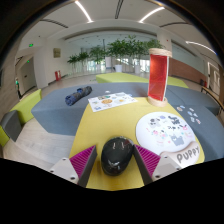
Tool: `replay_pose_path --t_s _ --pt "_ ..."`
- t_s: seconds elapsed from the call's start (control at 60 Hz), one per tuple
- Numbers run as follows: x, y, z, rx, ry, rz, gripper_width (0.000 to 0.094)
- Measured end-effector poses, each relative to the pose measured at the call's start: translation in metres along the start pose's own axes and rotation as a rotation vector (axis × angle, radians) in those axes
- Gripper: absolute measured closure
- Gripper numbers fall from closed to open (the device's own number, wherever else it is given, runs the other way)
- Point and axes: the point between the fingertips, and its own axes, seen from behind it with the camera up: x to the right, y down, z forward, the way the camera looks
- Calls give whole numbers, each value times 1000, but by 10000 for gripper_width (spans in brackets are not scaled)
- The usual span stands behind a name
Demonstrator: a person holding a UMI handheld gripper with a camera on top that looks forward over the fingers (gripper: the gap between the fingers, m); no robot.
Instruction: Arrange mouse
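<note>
1. The table (pixel 125 115) has a yellow top, with a round white mat (pixel 166 133) on the right and a tall red cup (pixel 159 75) far behind it.
2. A careless push could send the mouse (pixel 116 154) skidding past the mat.
3. The gripper (pixel 117 162) stands wide open, holding nothing; the mouse sits between its fingers, gaps either side.

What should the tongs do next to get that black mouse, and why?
Probably close the tongs gently on the black mouse. It sits on the yellow table between the two pink pads, with a small gap at each side, so the fingers look open around it and not yet pressing. The round white mouse pad lies just ahead to the right, a likely place for it.
</note>
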Motion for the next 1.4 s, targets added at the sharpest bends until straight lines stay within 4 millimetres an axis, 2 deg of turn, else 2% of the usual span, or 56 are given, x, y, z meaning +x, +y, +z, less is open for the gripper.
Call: replay_pose_path --t_s 0.133,0.167,0.25,0.317,0.383,0.45,0.517,0.567,0.633,0.7,0.783,0.833,0.967,1.067,1.217,1.317,1.4 --pt "-6 -5 25 2 1 -64 317" --pt "-7 -4 26 2 -3 -80 363" --pt "-6 -2 27 -27 -11 -116 393" --pt "-8 -3 27 -49 -48 -111 453" --pt "-10 -10 22 -39 -99 -103 501" --pt "0 -41 17 32 -113 -53 524" --pt "20 -87 13 106 -104 -15 523" --pt "45 -118 10 162 -80 -10 533" --pt "92 -139 11 199 -15 -23 536" --pt "134 -134 19 161 33 17 536" --pt "175 -101 39 78 65 40 537" --pt "183 -82 47 26 73 38 535" --pt "186 -38 57 -73 51 28 534" --pt "184 -40 57 -71 49 3 511" --pt "187 -45 53 -90 72 -35 331" --pt "191 -57 30 -70 119 -65 85" --pt "181 -70 2 -27 100 -54 92"
